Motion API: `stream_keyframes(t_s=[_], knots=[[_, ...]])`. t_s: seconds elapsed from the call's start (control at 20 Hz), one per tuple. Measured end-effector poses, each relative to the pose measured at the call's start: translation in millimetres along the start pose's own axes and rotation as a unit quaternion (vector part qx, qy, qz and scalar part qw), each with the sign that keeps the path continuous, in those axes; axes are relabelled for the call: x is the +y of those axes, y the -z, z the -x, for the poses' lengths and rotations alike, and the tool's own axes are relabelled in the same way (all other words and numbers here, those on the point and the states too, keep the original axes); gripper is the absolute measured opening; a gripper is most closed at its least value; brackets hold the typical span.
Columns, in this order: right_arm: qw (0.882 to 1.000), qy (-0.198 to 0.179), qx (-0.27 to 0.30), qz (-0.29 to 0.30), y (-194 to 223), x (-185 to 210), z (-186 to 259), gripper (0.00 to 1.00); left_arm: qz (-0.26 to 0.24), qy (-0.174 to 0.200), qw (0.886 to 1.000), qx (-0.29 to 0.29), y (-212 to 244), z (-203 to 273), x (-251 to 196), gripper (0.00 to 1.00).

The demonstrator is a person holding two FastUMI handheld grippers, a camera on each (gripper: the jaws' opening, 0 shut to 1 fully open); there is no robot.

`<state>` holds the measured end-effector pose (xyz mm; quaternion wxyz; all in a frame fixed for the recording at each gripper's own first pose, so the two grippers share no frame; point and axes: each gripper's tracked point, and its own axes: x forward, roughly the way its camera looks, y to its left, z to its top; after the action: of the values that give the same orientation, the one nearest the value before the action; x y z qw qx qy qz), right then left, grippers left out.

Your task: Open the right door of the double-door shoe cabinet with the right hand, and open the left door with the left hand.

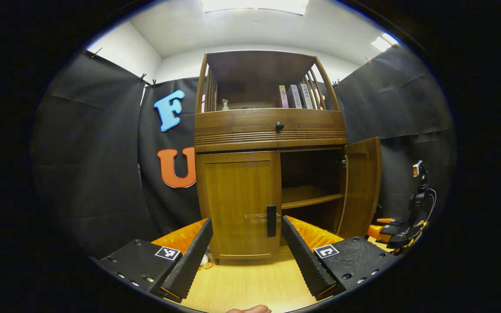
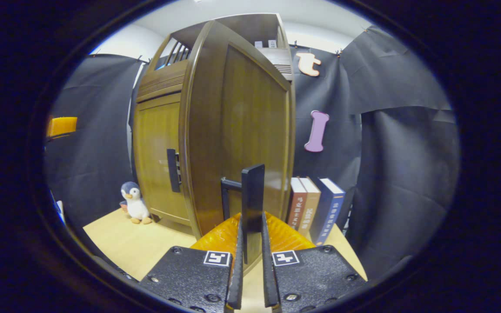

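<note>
Right hand-held gripper (image 2: 250,243) pinches the right door's handle (image 2: 252,204); left hand-held gripper (image 1: 246,243), wide, should center on the left door's handle (image 1: 271,221) before squeezing.

One tall brown wooden cabinet (image 1: 270,143) at frame centre: two doors, one drawer. Three upright hardcover books (image 2: 315,208) lower right. One small plush penguin (image 2: 134,202) lower left.

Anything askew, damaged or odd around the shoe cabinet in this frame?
Nothing stands out. The right door hangs open with the right gripper closed on its handle; the left door sits shut and square, and the left gripper is open before it.
</note>
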<state>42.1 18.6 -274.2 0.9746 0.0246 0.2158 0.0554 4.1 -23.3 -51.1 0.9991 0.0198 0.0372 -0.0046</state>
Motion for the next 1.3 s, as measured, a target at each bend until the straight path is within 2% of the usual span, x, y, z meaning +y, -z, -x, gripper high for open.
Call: stream_keyframes(t_s=[0.15, 0.25, 0.3, 0.35, 0.55, 0.95, 1.3], knots=[[0.999, 0.035, -0.004, 0.017, 1, -24, 5, 0.20, 0.002, 0.005, 1.000, 0.001, -1, -3, -8, 0.96], [0.999, 0.038, -0.005, 0.014, 1, -31, 8, 0.17, 0.001, 0.010, 1.000, 0.005, 2, -5, -15, 0.96], [0.999, 0.038, -0.006, 0.011, 0, -35, 9, 0.12, 0.001, 0.013, 1.000, 0.008, 4, -7, -20, 0.96], [0.999, 0.039, -0.008, 0.011, 0, -39, 11, 0.15, 0.001, 0.017, 1.000, 0.012, 7, -9, -24, 0.96], [0.998, 0.061, -0.025, 0.017, -6, -62, 21, 0.13, 0.003, 0.023, 1.000, 0.021, 14, -18, -35, 0.96], [0.998, 0.061, -0.034, -0.002, -4, -87, 31, 0.13, 0.011, 0.043, 0.998, 0.040, 30, -40, -64, 0.96], [0.995, 0.090, -0.051, -0.012, -5, -120, 46, 0.13, 0.013, 0.050, 0.997, 0.056, 46, -66, -78, 0.96]])
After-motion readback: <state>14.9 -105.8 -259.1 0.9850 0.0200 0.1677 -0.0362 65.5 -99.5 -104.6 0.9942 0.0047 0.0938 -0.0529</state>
